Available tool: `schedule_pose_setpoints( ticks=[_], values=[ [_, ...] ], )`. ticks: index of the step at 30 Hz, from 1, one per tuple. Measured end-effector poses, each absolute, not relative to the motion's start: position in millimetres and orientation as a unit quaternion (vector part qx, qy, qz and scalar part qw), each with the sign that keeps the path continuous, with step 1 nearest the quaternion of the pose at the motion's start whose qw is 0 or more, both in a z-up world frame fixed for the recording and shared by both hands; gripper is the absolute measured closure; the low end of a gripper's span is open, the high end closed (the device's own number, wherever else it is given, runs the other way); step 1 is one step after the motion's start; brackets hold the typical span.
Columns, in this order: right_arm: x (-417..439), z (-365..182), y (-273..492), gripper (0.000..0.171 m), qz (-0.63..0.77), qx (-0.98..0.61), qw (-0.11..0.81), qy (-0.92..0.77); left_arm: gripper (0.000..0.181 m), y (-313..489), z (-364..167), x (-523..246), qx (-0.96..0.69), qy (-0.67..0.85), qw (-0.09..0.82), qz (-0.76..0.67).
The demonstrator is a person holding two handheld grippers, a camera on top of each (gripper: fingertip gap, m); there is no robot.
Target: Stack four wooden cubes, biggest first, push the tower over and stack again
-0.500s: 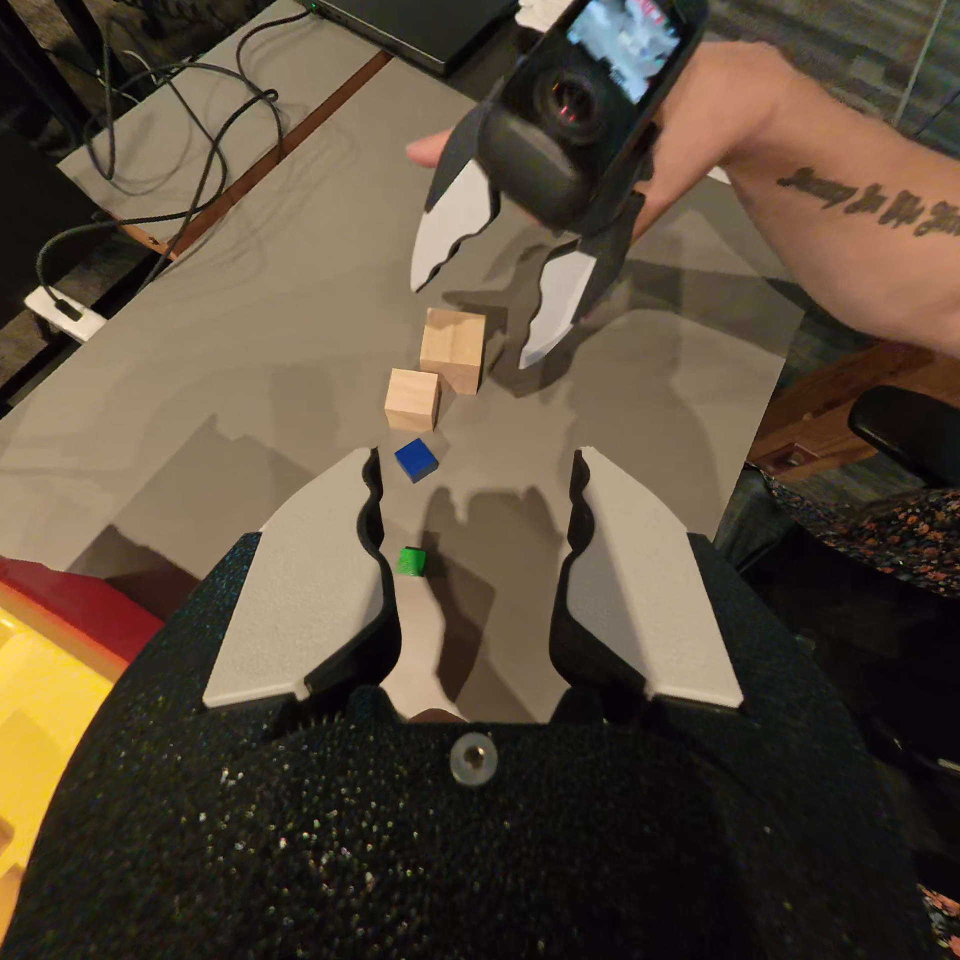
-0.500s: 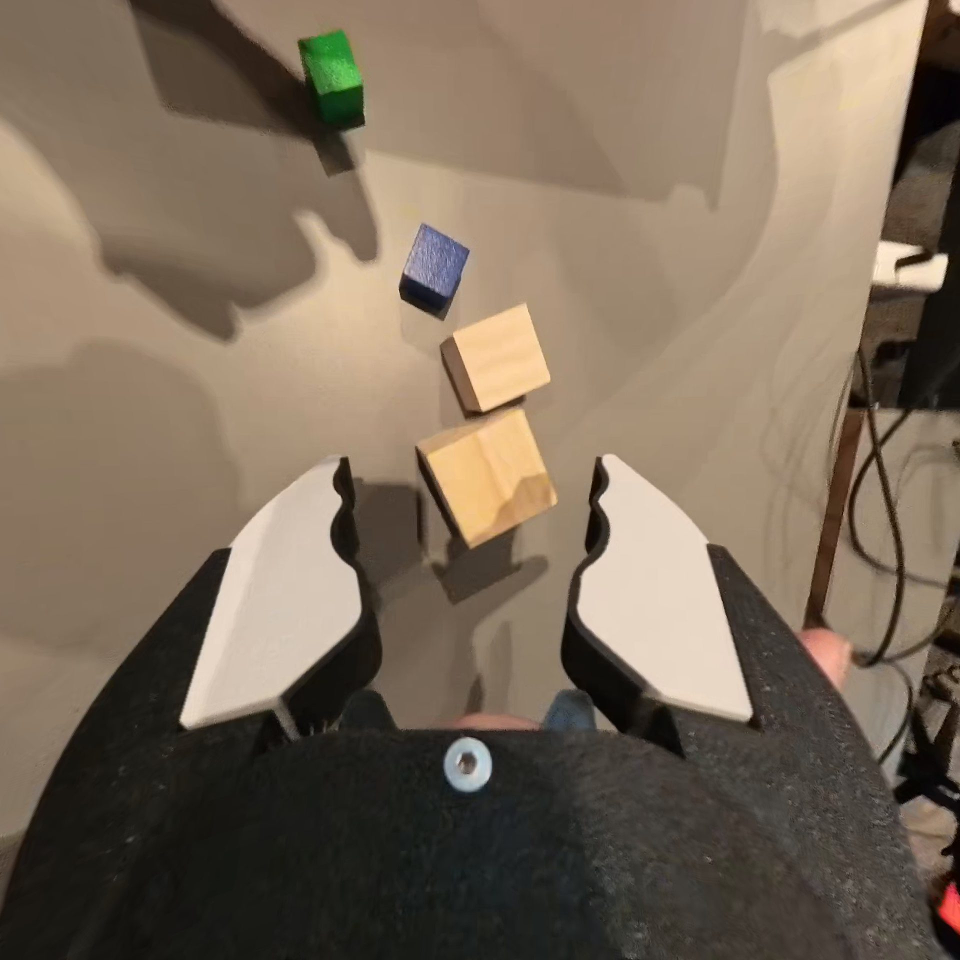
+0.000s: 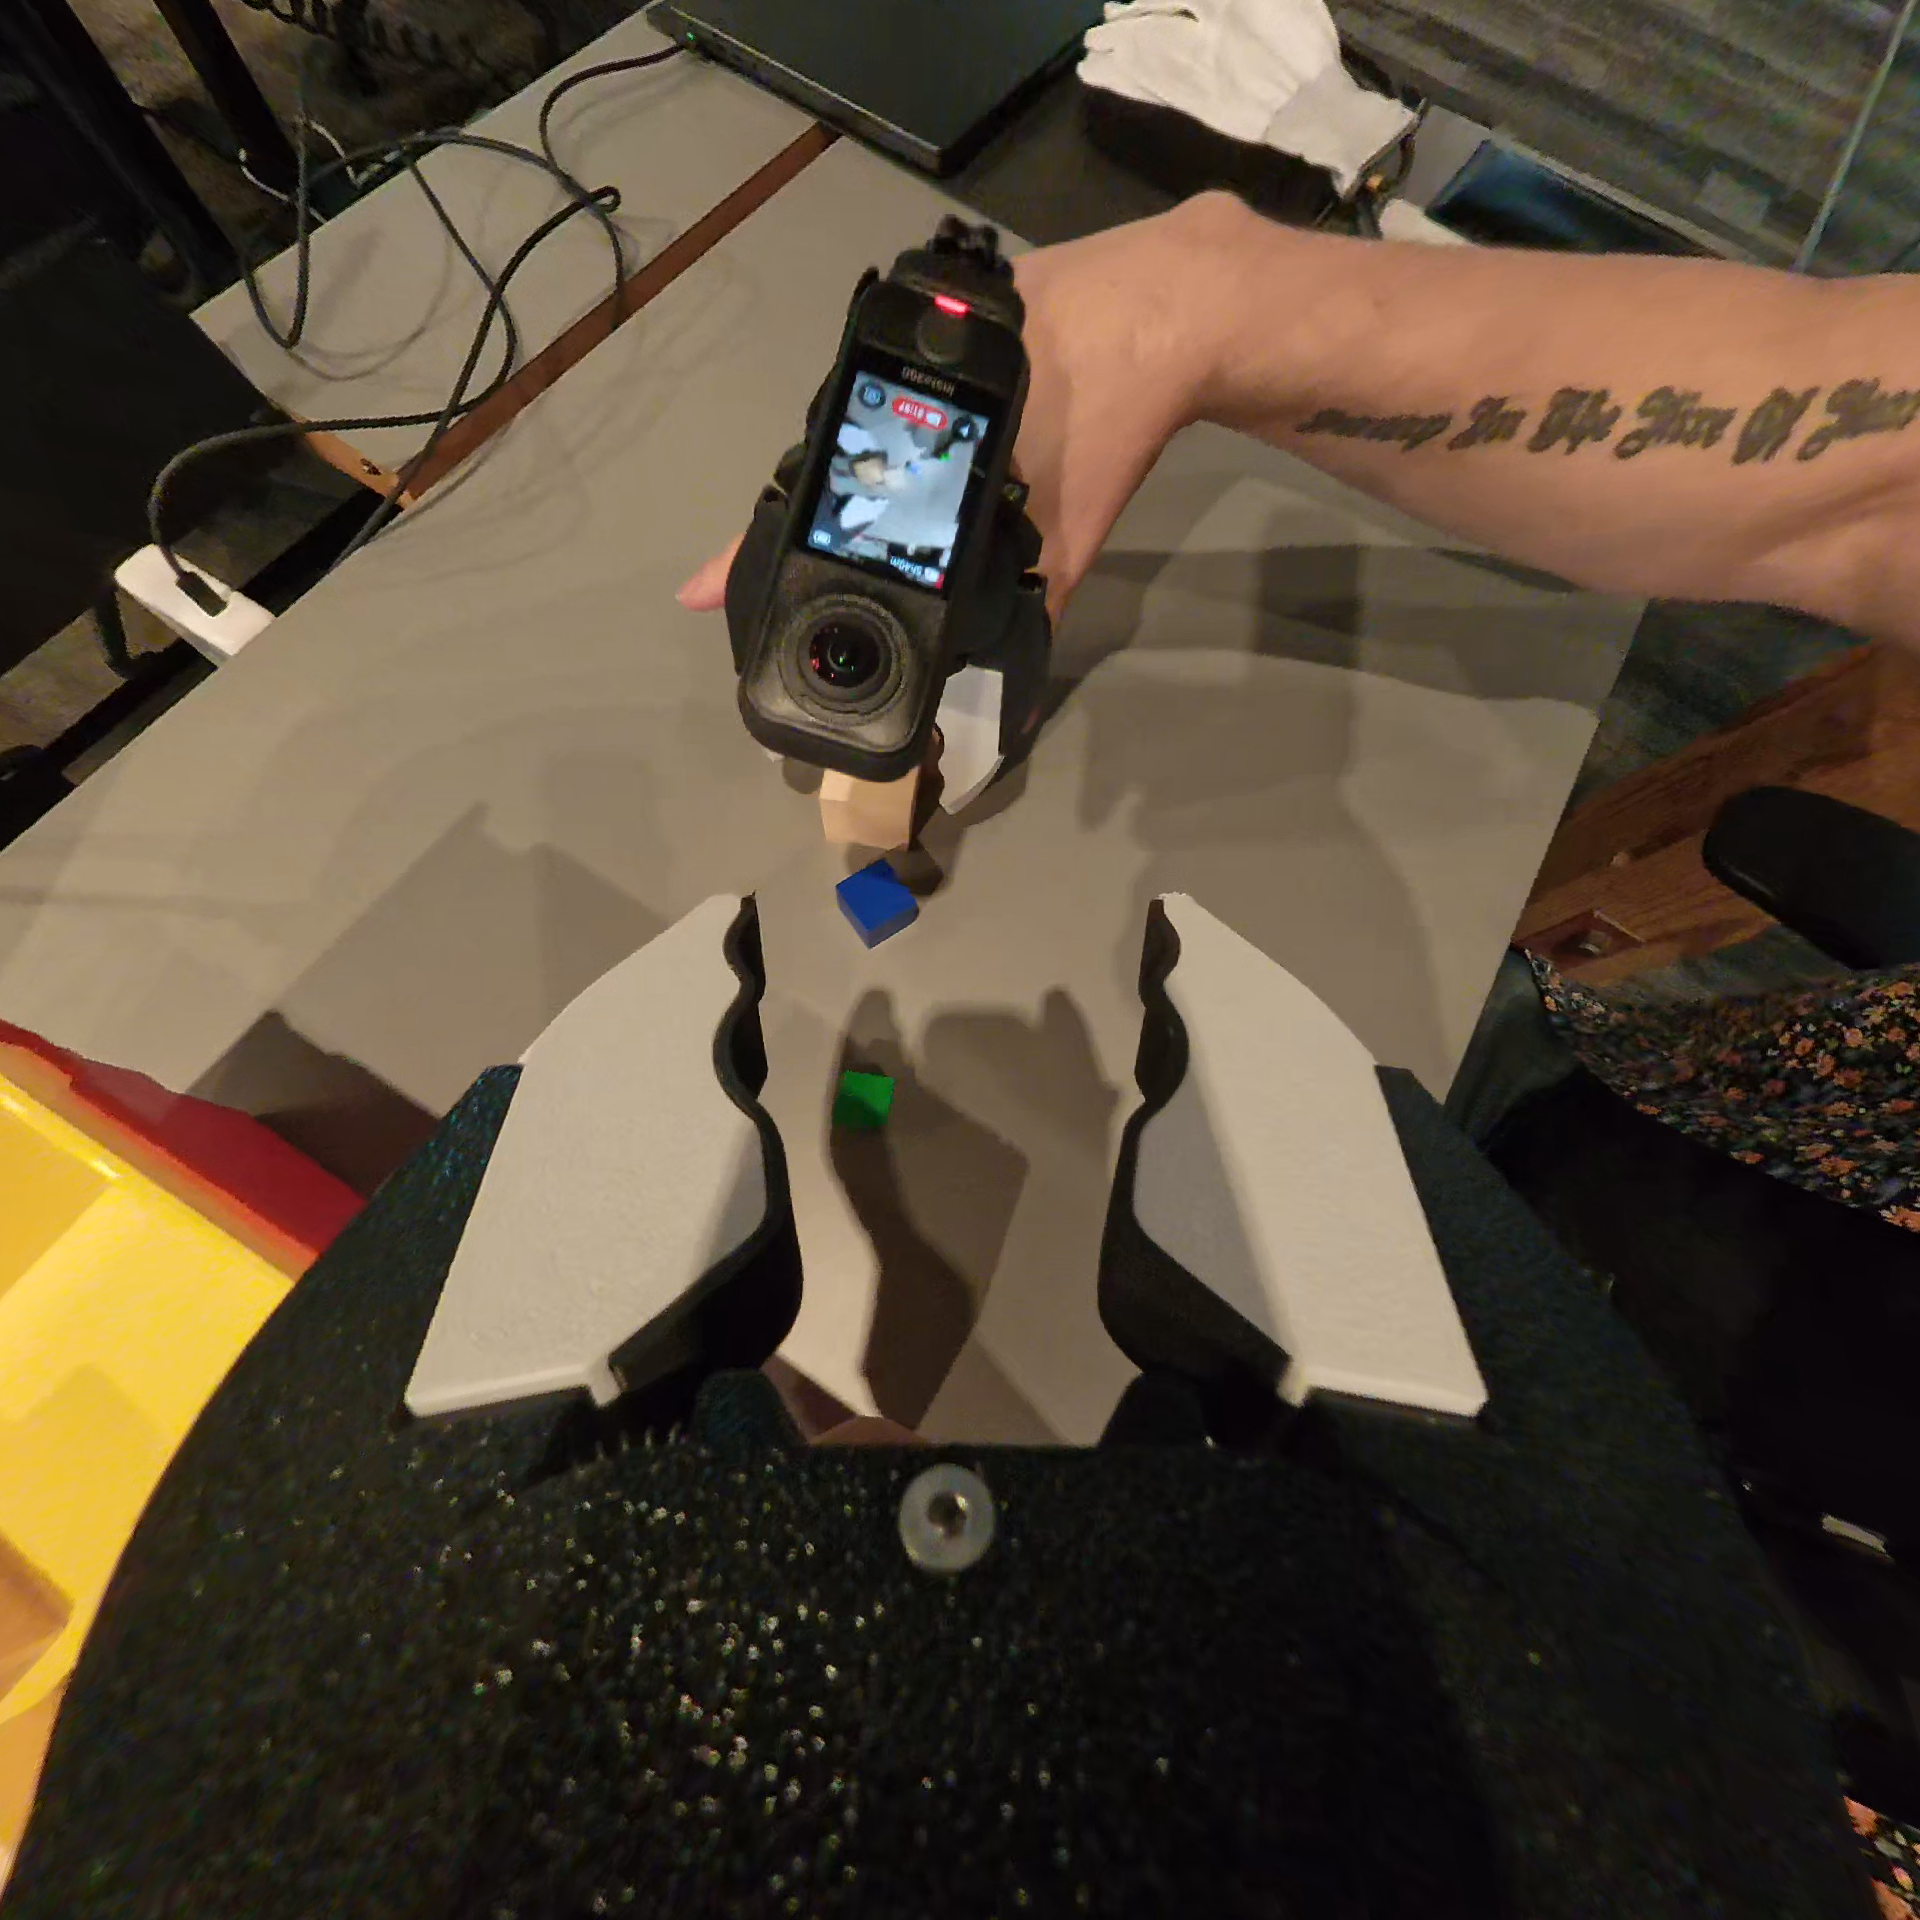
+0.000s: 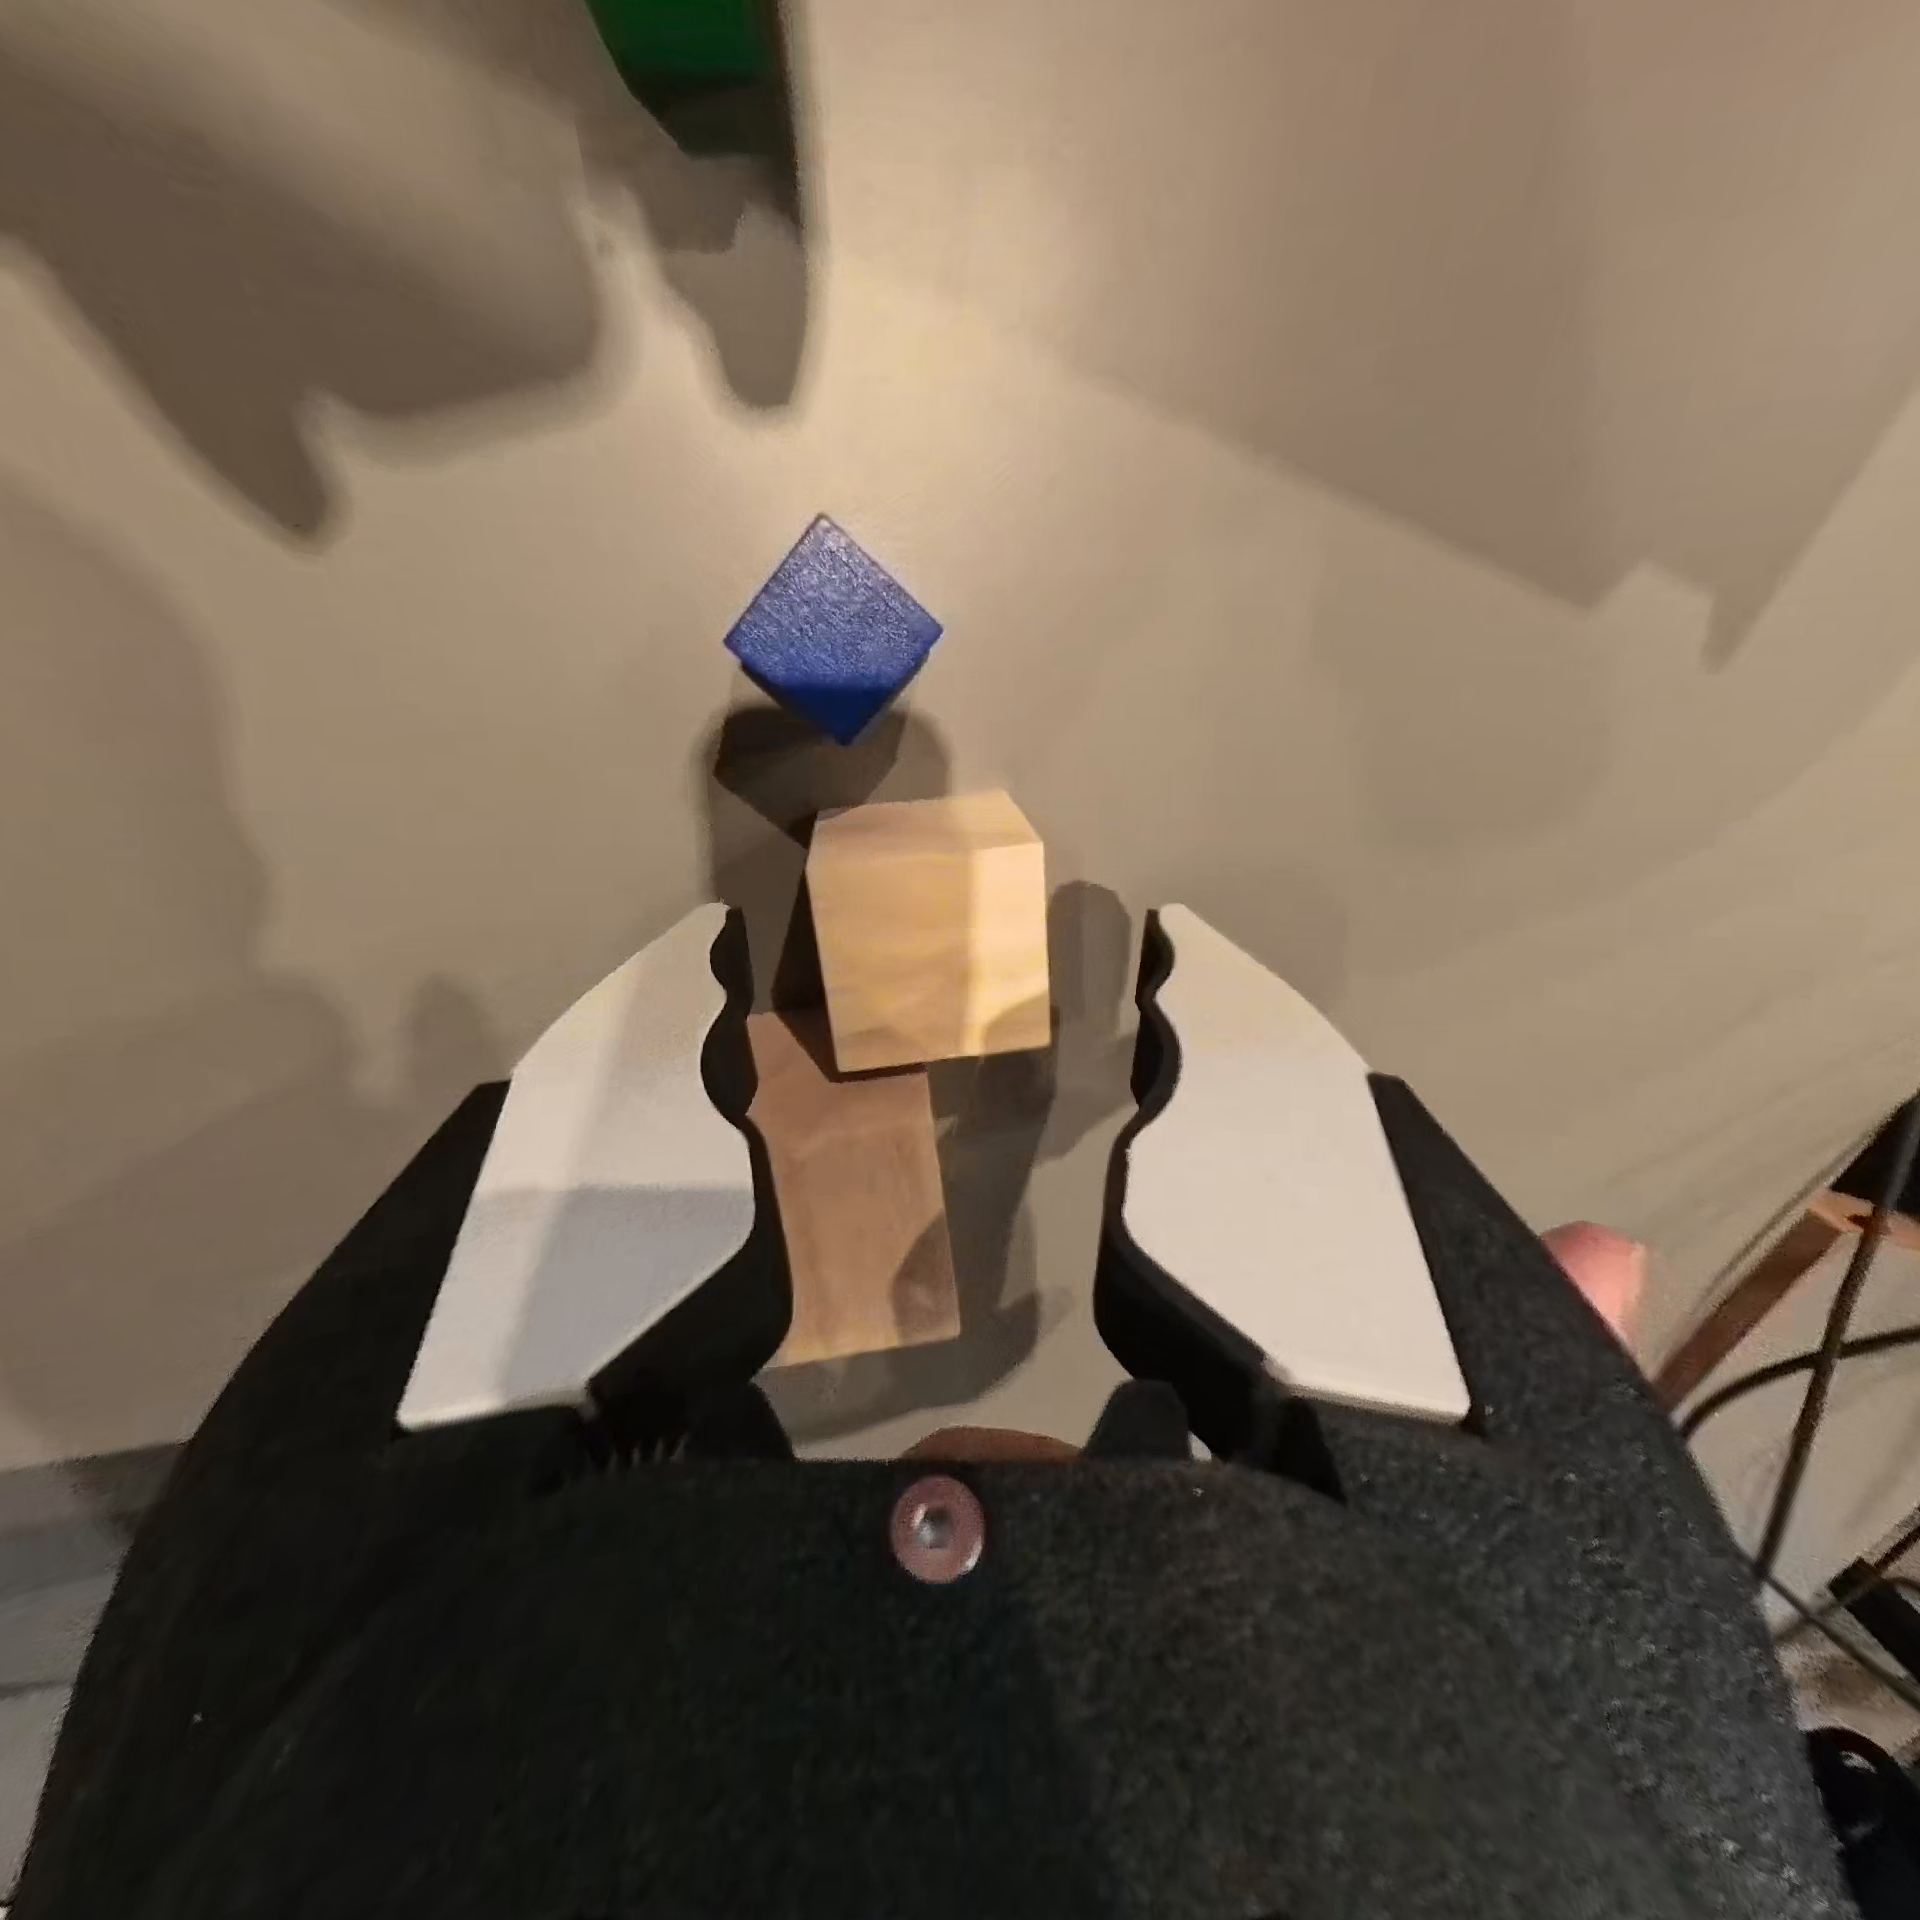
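Observation:
Four cubes lie in a row on the grey table [image 3: 416, 779]: a green one [image 3: 862, 1099], a blue one [image 3: 876, 902] and two wooden ones. My right gripper [image 4: 940, 914] is open and low over the table. The larger wooden cube [image 4: 862, 1216] lies between its fingers, close to the left finger. The smaller wooden cube [image 4: 930, 935] sits at its fingertips, the blue cube [image 4: 831, 623] just beyond. In the left wrist view the right gripper's camera [image 3: 852, 582] hides most of the wooden cubes [image 3: 868, 816]. My left gripper [image 3: 956, 904] is open and empty above the green cube.
A yellow and red tray [image 3: 104, 1299] is at the near left. Black cables [image 3: 468, 260], a laptop [image 3: 894, 62] and a white cloth [image 3: 1247, 73] lie at the far side. A person's forearm [image 3: 1507, 436] crosses from the right. A chair armrest [image 3: 1818, 873] is past the table's right edge. My hands' fingertips stand some 20 cm from each other.
My right gripper has come down and forward over the wooden cubes, so the larger one now lies between its open fingers. My left gripper has barely moved.

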State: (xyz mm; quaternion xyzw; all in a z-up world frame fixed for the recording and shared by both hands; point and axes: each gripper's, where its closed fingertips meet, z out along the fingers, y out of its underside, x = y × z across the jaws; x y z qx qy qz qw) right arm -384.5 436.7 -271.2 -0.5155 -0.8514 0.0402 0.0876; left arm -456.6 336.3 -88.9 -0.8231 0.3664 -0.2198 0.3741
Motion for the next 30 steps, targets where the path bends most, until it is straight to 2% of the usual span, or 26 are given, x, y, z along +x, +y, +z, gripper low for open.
schedule_pose_setpoints(
  ticks=[14,19,20,30],
  values=[
    [-381,-283,436,0.104,0.041,-0.527,0.04,-0.848,0.112,336,-91,-460,-0.825,0.364,0.372,-0.218],
    [-379,-285,432,0.117,0.046,-0.537,0.014,-0.842,0.112,335,-91,-458,-0.825,0.366,0.371,-0.218],
    [-379,-284,430,0.126,0.049,-0.538,0.009,-0.842,0.112,335,-90,-458,-0.824,0.366,0.372,-0.218],
    [-381,-283,426,0.127,0.055,-0.548,0.017,-0.835,0.111,334,-90,-457,-0.824,0.368,0.372,-0.218]
  ],
)
